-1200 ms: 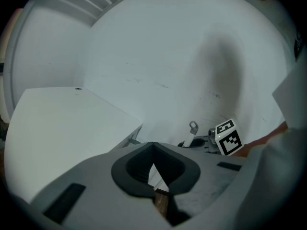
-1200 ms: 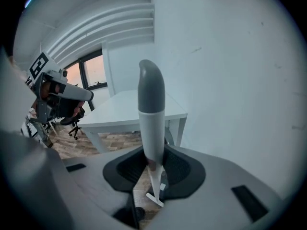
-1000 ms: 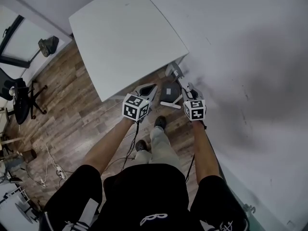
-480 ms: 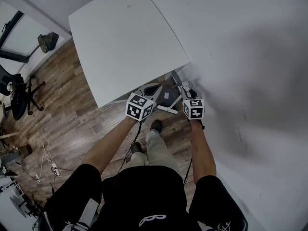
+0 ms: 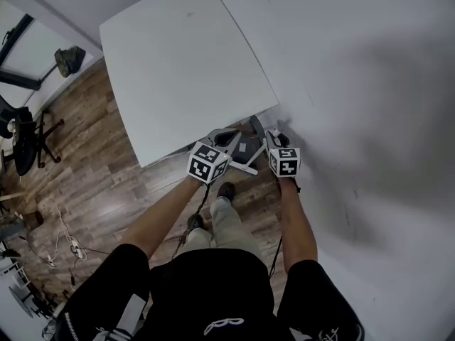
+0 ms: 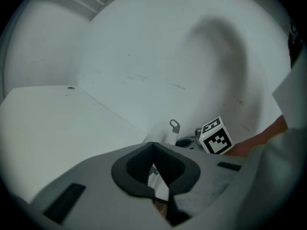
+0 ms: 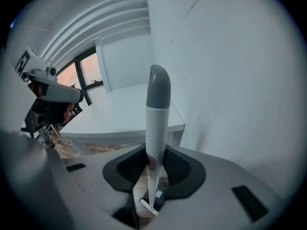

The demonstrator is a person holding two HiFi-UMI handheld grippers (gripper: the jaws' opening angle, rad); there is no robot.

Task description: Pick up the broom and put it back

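Room: the floor (image 5: 92,169) is wood-grain laminate in mixed brown planks. A plain white wall (image 5: 370,84), matt and faintly scuffed, runs along the person's right. A white table (image 5: 178,62) with a smooth flat top and rounded corners stands with one corner near that wall. A black office chair (image 5: 25,137) and loose cables (image 5: 60,233) lie well apart from the work area, at the far left of the floor.

Task item: the broom handle (image 7: 157,123) is a slim white tube with a rounded grey cap, standing steeply beside the wall near the table corner. A thin white bar, the broom head (image 5: 243,166), lies low at the floor between the two grippers, just beside a dark grey, flat grey pan (image 5: 247,148).

Right gripper (image 7: 156,155): the jaws stand partly apart, and their ribbed dark pads clamp the white tube on both sides below the cap.

Left gripper (image 6: 152,150): the jaws are drawn together, with the tips meeting. A sliver of a white part and some floor show through the slit behind the tips. No grip on that part can be confirmed.
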